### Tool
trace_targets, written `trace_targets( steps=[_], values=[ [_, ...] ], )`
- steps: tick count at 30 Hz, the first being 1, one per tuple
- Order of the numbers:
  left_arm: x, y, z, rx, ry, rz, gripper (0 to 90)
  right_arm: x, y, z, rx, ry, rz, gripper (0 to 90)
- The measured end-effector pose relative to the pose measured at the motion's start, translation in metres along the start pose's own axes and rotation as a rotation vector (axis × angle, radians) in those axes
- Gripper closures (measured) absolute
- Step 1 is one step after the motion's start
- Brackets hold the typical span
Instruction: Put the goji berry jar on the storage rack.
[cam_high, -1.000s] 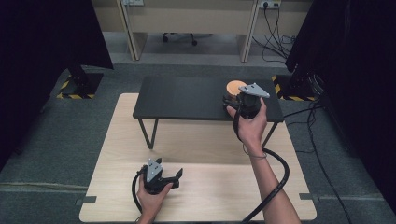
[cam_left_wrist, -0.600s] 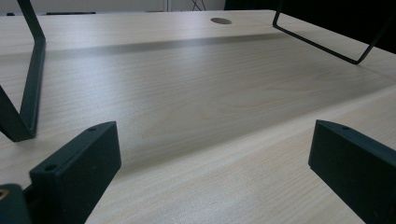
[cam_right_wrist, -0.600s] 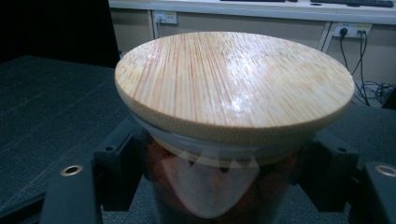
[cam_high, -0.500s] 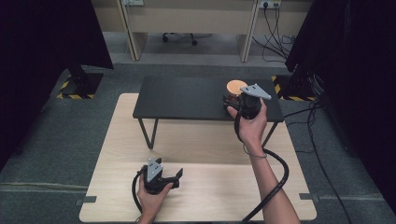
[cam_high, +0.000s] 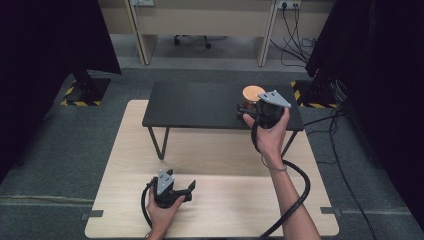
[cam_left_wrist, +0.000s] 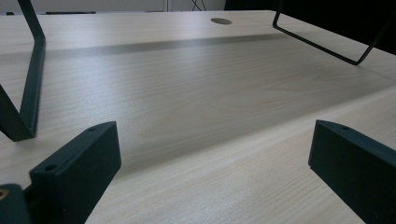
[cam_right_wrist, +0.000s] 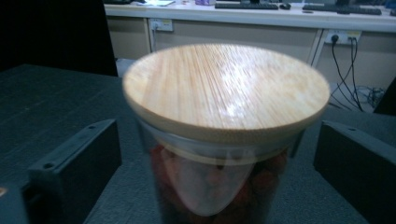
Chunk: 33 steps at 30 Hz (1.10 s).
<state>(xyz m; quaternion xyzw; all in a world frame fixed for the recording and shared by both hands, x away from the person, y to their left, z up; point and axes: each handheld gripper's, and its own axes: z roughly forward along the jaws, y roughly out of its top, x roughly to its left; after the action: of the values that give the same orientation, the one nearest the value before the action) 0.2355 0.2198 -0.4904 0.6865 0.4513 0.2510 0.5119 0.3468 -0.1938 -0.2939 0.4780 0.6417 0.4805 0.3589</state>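
A glass jar (cam_high: 252, 95) with a round bamboo lid (cam_right_wrist: 226, 88) and red contents stands on the right part of the low black table (cam_high: 200, 105). My right gripper (cam_high: 247, 111) is at the jar from the near side. In the right gripper view its jaws have just been opening and stand wide, with the jar (cam_right_wrist: 210, 186) between them and a gap on each side. My left gripper (cam_high: 187, 189) rests low over the light wooden table (cam_high: 225, 200), open, with nothing between its jaws (cam_left_wrist: 212, 163).
The black table's thin metal legs (cam_left_wrist: 28, 88) stand on the wooden table ahead of the left gripper. A cable hole (cam_left_wrist: 221, 21) lies farther off in the wood. Desks, cables and dark screens ring the floor behind.
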Motion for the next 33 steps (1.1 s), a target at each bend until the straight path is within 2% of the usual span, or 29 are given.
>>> trace_targets(
  steps=[2, 6, 10, 15, 33],
  values=[
    [0.0, 0.0, 0.0, -0.001, 0.0, -0.001, 1.6, -0.002, 0.001, -0.006, -0.004, 0.026, -0.017, 0.8],
    [0.0, 0.0, 0.0, -0.001, 0.001, -0.001, 1.6, -0.001, -0.002, -0.021, -0.008, 0.039, -0.037, 0.5],
    [0.0, 0.0, 0.0, 0.0, 0.002, 0.001, 1.7, -0.005, -0.009, -0.037, -0.018, 0.049, -0.013, 0.4],
    [-0.001, 0.0, 0.0, -0.001, 0.003, 0.001, 1.7, -0.008, -0.016, -0.052, -0.033, 0.064, -0.014, 0.4],
    [0.0, 0.0, 0.0, -0.001, 0.002, 0.001, 1.7, -0.011, -0.032, -0.072, -0.054, 0.071, -0.012, 0.4]
  ],
)
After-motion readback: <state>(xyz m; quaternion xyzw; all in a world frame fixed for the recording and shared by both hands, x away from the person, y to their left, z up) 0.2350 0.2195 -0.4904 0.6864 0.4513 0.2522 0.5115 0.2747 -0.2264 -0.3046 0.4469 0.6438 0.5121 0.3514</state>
